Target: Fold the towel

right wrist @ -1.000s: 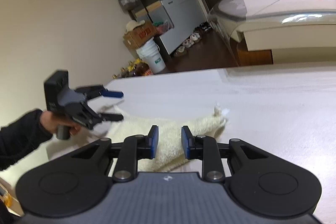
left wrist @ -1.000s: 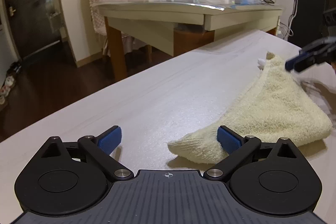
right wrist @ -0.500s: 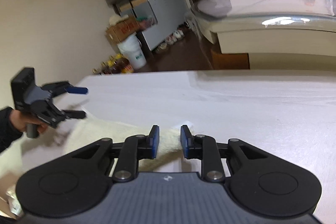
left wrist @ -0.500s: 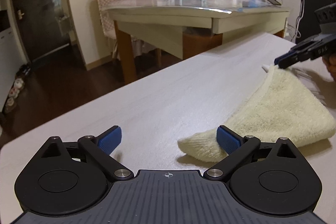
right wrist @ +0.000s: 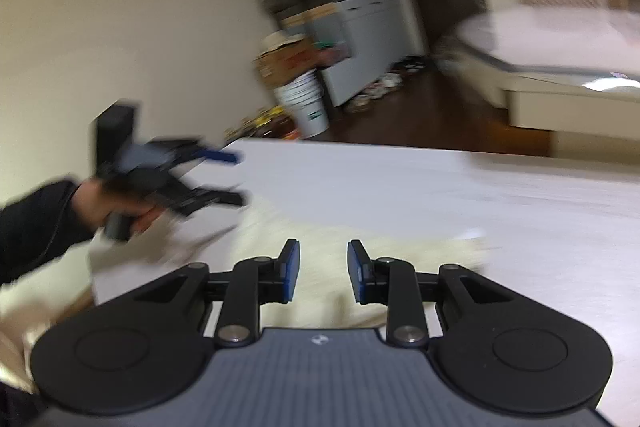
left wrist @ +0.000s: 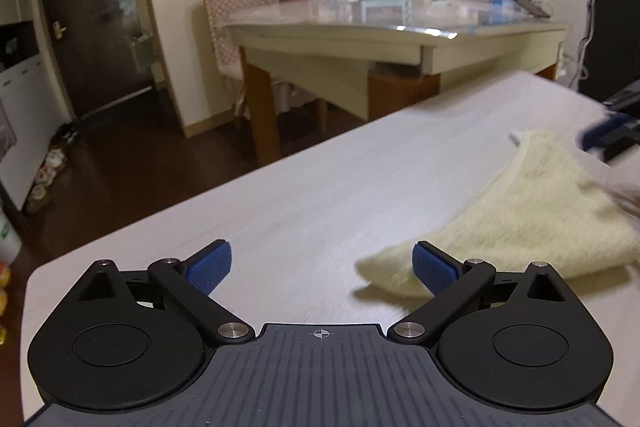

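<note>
Towel [left wrist: 532, 223] lies flat on bench [left wrist: 320, 203], ahead-right of left claw [left wrist: 322, 267]; its near corner sits just beside that claw's right finger. Right claw [right wrist: 323, 269] is over towel's opposite end, towel under and ahead of it. Left claw is ahead-left of right claw. Dining table [left wrist: 400, 27] stands behind bench, chair [left wrist: 236, 11] to its left.

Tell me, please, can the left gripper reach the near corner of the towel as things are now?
Probably yes: the left gripper is open, the towel corner lies just ahead by its right finger, and nothing blocks it.
</note>
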`<act>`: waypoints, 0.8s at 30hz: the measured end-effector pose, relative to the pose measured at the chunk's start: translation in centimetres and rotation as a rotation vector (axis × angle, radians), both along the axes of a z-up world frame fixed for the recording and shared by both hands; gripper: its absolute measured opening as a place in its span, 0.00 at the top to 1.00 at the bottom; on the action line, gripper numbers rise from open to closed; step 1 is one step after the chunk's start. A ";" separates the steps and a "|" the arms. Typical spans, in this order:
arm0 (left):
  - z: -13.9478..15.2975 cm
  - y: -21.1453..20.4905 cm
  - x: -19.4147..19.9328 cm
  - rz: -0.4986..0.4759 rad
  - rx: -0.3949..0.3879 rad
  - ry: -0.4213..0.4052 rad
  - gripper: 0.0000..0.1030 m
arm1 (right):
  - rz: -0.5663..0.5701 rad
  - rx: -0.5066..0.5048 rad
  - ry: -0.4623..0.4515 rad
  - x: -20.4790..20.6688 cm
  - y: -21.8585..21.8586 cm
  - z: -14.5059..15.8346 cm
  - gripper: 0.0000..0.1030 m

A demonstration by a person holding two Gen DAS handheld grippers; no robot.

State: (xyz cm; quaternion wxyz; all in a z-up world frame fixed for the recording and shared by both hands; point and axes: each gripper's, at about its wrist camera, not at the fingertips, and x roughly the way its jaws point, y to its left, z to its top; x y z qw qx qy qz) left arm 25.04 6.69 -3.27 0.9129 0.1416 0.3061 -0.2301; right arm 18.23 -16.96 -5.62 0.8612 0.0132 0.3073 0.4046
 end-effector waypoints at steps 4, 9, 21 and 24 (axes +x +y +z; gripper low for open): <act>-0.7 0.2 0.8 0.033 0.015 0.006 0.02 | 0.067 -0.142 -0.099 -2.9 3.5 -0.8 0.74; -1.1 0.0 1.4 0.030 0.012 0.012 0.02 | 0.081 -0.260 -0.157 -4.9 4.7 -2.2 0.74; -1.2 0.4 2.0 0.031 0.001 0.027 0.02 | -0.032 -0.219 -0.092 -2.2 3.9 -0.6 0.66; -1.1 0.5 1.9 0.046 -0.003 0.035 0.02 | -0.032 -0.227 -0.076 -1.9 3.9 -1.6 0.65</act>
